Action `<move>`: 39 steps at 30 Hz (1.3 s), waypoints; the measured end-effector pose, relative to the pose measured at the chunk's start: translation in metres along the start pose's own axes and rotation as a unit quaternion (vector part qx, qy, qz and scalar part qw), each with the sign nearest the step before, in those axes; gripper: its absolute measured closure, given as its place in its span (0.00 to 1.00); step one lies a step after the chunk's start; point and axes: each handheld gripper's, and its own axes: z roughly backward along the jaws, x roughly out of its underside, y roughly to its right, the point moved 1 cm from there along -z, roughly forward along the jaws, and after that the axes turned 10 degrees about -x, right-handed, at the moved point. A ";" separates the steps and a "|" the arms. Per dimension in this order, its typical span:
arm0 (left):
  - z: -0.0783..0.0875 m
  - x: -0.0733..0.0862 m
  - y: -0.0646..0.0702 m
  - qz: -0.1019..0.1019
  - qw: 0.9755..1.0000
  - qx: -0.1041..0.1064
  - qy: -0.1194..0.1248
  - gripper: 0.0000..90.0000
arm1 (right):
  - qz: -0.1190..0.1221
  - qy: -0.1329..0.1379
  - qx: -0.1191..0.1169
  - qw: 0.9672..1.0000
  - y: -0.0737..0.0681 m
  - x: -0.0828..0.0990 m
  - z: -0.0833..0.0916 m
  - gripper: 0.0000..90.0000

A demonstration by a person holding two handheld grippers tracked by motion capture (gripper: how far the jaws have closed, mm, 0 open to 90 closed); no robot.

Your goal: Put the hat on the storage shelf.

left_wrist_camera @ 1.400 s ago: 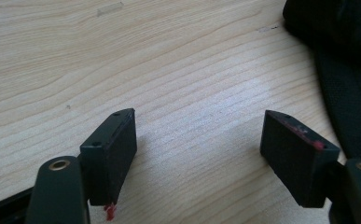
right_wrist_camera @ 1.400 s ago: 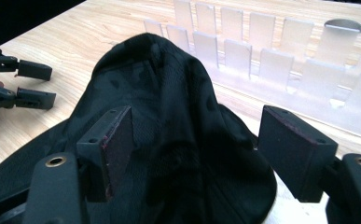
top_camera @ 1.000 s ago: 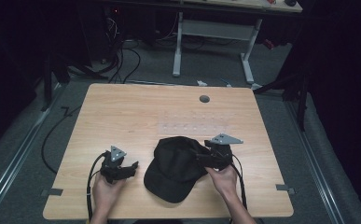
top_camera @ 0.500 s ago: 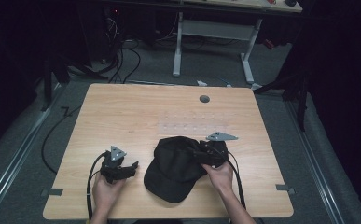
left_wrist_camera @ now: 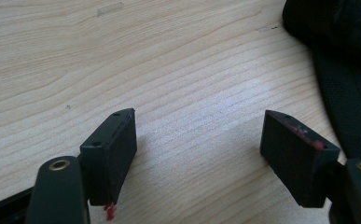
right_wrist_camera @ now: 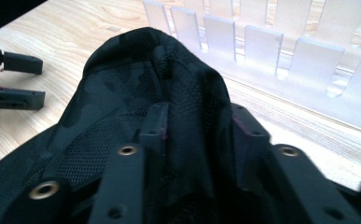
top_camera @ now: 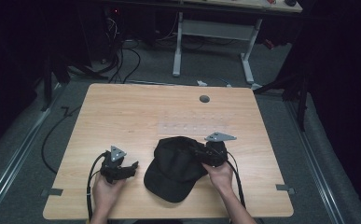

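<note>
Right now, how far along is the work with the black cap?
Done: the right gripper has pinched a fold of the black cap, jaws shut on the fabric. In hand: the cap's crown is bunched up at that grip while its brim lies on the table. Left: the left gripper is open over bare wood beside the cap, holding nothing, so its part is probably not yet begun.

From where I stand, no lettering, number or brand can be read anywhere; the black cap (top_camera: 178,168) may carry a mark, but its dark fabric shows none clearly.
</note>
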 end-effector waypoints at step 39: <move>0.002 -0.003 0.001 0.005 0.999 0.040 -0.008 0.27 | 0.016 0.036 -0.050 0.998 0.002 -0.003 0.040 0.94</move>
